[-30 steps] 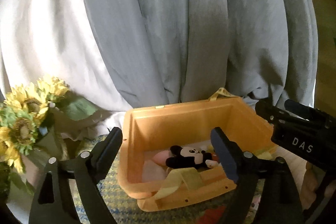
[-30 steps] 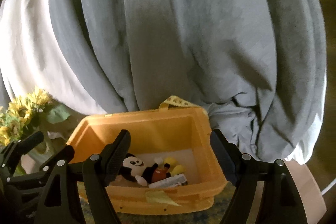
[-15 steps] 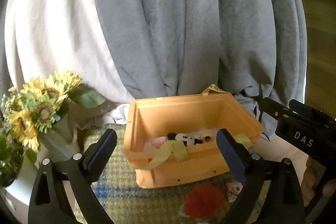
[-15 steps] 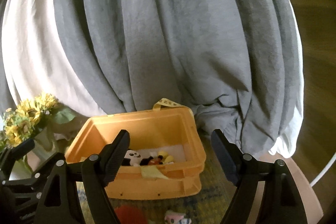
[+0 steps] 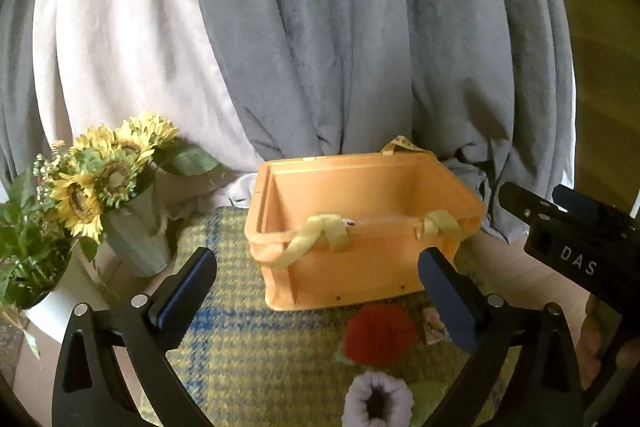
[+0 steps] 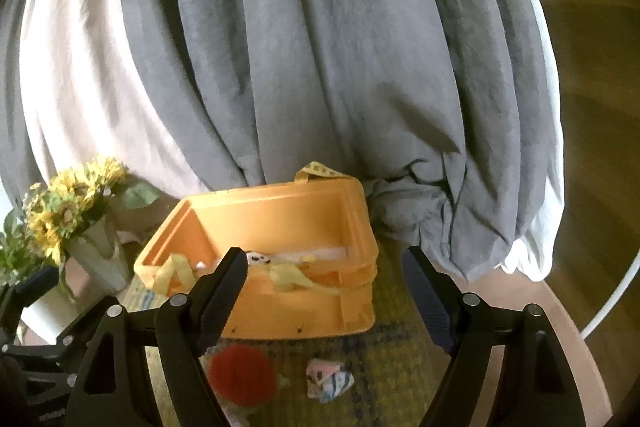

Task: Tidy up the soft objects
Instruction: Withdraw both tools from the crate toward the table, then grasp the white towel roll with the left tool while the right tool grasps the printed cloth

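An orange bin (image 5: pixel 360 267) (image 6: pixel 280 307) stands on a plaid mat. A black-and-white mouse plush (image 6: pixel 258 259) peeks over its rim. In front of the bin lie a red fuzzy plush (image 5: pixel 380 335) (image 6: pixel 242 373), a small patterned cloth (image 5: pixel 434 325) (image 6: pixel 330 381) and a lilac fuzzy ring (image 5: pixel 378 403). My left gripper (image 5: pixel 316 255) hangs back from the bin, its jaws opening with nothing between them. My right gripper (image 6: pixel 324 255) is open and empty, also short of the bin. It shows from the side (image 5: pixel 572 247) in the left wrist view.
Yellow ribbon handles (image 5: pixel 316 235) hang over the bin's front rim. A vase of sunflowers (image 5: pixel 116 187) (image 6: pixel 76 219) stands left of the bin, with a white pot (image 5: pixel 60 307) nearer. Grey and white curtains (image 5: pixel 340 47) hang close behind. The mat (image 5: pixel 248 347) lies on a round wooden table (image 6: pixel 560 327).
Both grippers have drawn back from the bin, which now looks smaller and farther. The red plush, the small cloth and the lilac ring have come into view. The left jaws have widened.
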A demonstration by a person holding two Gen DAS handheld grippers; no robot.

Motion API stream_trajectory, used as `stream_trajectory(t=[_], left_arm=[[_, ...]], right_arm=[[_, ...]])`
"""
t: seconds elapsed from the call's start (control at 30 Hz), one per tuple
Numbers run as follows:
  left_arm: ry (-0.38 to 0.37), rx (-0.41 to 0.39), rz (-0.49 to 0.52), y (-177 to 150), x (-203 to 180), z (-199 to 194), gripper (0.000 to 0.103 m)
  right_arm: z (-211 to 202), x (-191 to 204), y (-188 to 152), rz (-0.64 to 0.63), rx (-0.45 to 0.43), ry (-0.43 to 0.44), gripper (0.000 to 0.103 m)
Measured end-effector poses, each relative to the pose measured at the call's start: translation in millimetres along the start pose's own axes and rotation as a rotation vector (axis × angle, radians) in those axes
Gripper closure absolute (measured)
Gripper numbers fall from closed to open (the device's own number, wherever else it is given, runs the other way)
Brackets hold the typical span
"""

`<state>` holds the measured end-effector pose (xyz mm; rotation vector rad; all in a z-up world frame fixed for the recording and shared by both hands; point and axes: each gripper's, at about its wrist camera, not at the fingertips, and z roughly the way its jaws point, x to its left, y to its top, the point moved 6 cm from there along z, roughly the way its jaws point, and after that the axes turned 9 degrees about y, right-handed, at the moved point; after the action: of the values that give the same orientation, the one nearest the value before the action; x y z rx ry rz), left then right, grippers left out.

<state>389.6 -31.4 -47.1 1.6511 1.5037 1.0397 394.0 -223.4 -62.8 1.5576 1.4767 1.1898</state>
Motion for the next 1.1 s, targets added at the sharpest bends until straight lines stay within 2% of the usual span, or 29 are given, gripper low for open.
stream_trajectory(t=[0.27, 0.47, 0.8, 1.1], left_arm=[[0.046, 0.01, 0.005, -27, 4, -21, 0.0], [0.038, 0.042, -0.009, -49, 3, -28, 0.001], [-0.006, 0.082, 0.039, -81, -6, -35, 0.001], [-0.02, 0.168, 0.05, -117, -22, -27, 0.001]], right_arm=[[-11, 3, -23, -0.014, 0.031, 0.026, 0.023], [-15, 6, -41, -0.021, 0.064, 0.048, 0.023], [-21, 6, -74, -0.01, 0.132, 0.04, 0.023], [-13, -2, -98, -0.034, 0.194, 0.044, 0.023]])
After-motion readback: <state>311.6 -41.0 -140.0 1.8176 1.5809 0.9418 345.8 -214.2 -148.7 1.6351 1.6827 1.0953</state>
